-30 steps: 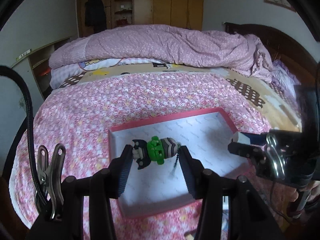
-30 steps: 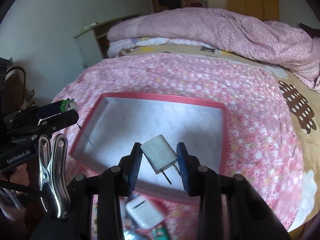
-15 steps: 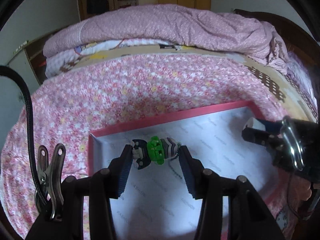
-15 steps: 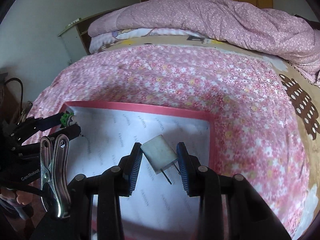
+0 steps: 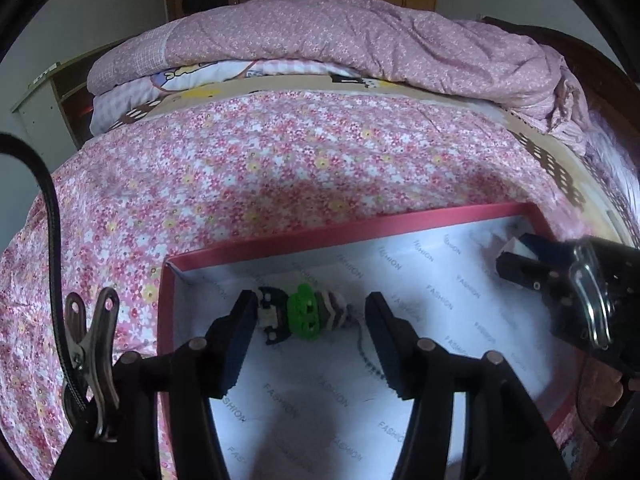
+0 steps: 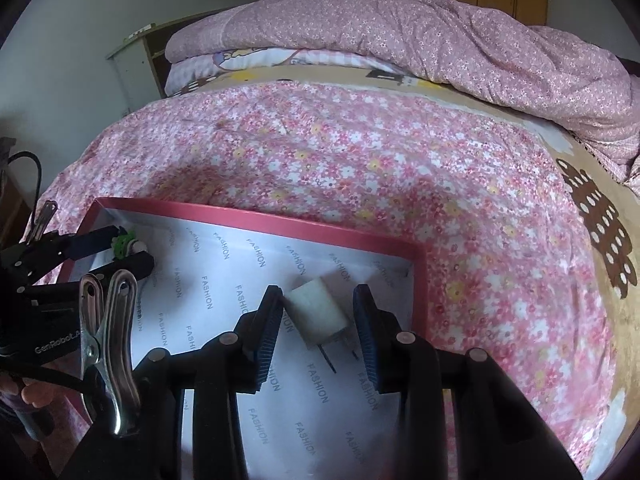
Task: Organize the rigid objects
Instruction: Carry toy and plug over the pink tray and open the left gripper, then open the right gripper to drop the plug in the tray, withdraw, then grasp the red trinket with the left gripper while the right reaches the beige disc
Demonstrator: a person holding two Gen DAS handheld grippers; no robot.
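Floral pink bedspread point(image 5: 280, 168) fills scene; folded quilt point(image 5: 360, 36) heaped at far end. Red-rimmed box lid point(image 5: 360, 226), white FASHION-print lining, lies near edge of bed. Left gripper point(image 5: 306, 316) over lid's far-left corner, jaws parted wide; toy keychain point(image 5: 304, 314) between them, touching left pad only, long axis left-right, chain trailing right. Right gripper point(image 6: 316, 316) over far-right corner, jaws wide apart; white charger plug point(image 6: 318, 314) resting between them, prongs pointing near-right.
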